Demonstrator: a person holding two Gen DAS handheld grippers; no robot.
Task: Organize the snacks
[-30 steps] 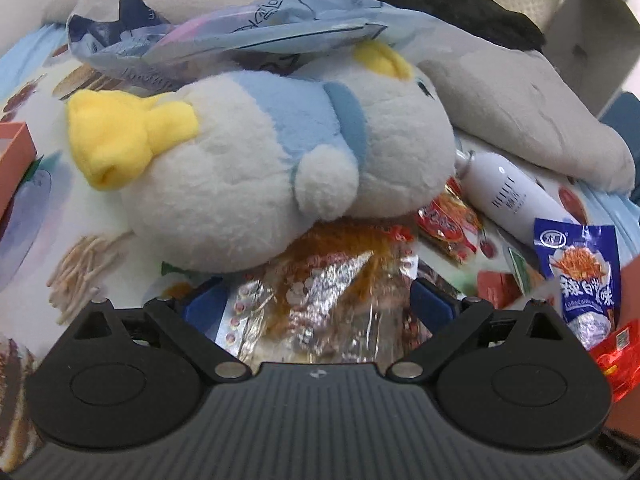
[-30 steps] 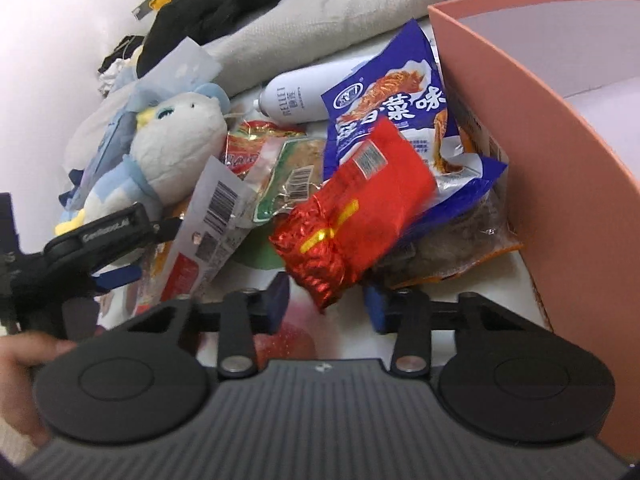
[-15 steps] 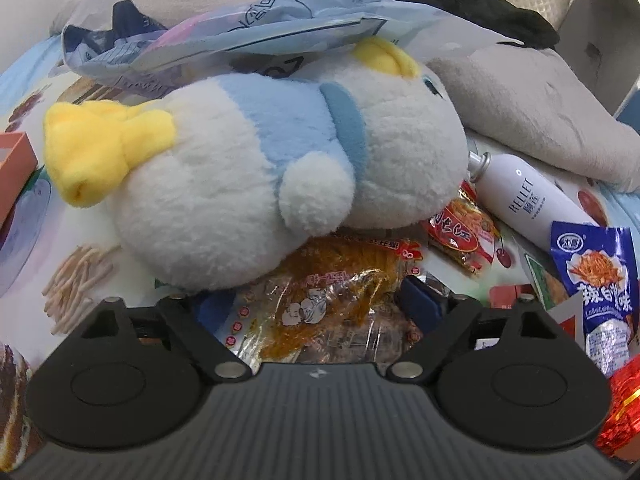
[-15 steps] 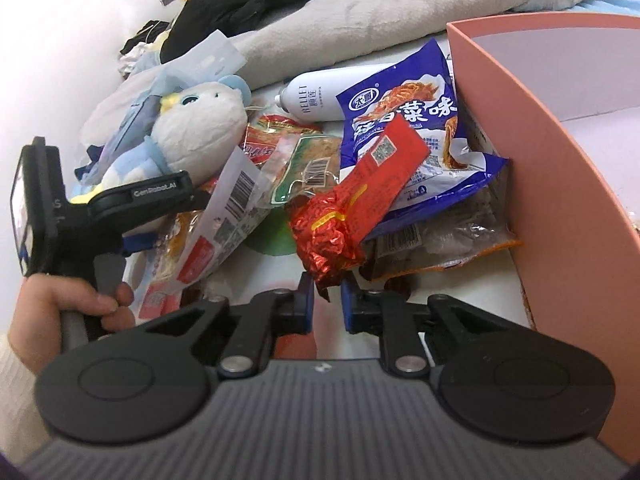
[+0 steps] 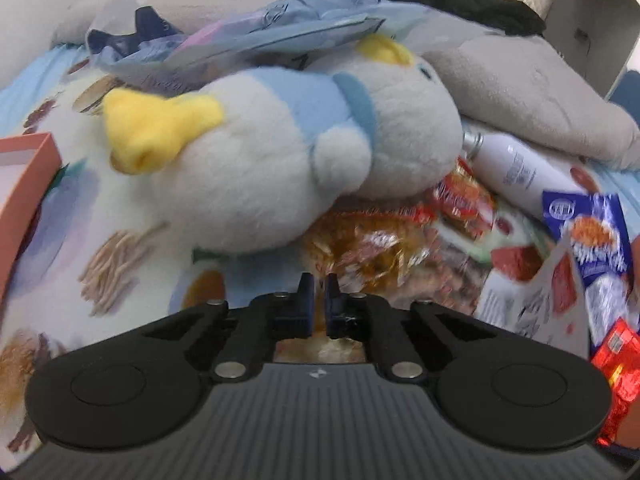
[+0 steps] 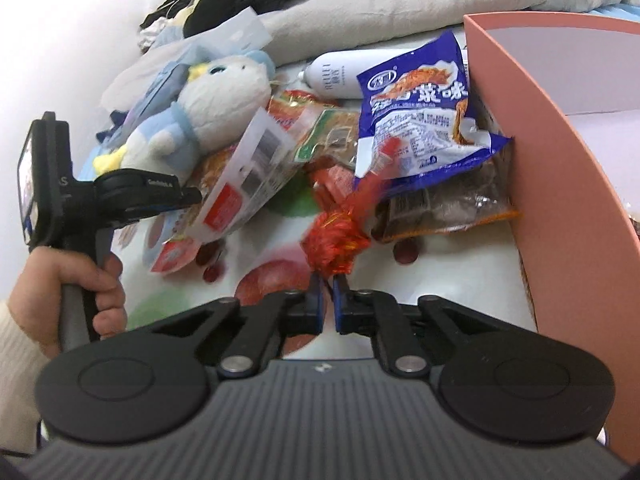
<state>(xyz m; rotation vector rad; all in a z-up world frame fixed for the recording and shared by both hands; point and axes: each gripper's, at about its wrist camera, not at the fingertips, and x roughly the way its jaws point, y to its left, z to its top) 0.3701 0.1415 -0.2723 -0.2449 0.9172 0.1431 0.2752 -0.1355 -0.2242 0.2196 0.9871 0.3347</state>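
Left wrist view: the left gripper point(image 5: 316, 294) sits at lower centre. Its jaws have just closed, pinching the near edge of a clear snack packet point(image 5: 372, 252) with orange contents, blurred, lying just above the fingers. Behind it a white, blue and yellow plush toy point(image 5: 280, 168) fills the middle of the frame and rests on the packet's far end. A white bottle point(image 5: 516, 172) lies at centre right, a blue snack bag point(image 5: 592, 236) at the right edge. A pink box edge point(image 5: 24, 184) shows at far left. The printed bedsheet point(image 5: 112, 264) at lower left is bare.

Right wrist view: the right gripper point(image 6: 327, 298) at lower centre has just closed on the crinkled end of a red foil snack point(image 6: 340, 236), which slants up toward the blue snack bag point(image 6: 420, 120). Only here is a hand point(image 6: 76, 288) seen at lower left, holding the left gripper point(image 6: 192, 197) by its handle. A tall pink box point(image 6: 568, 184) walls the right side; the sheet between is clear.
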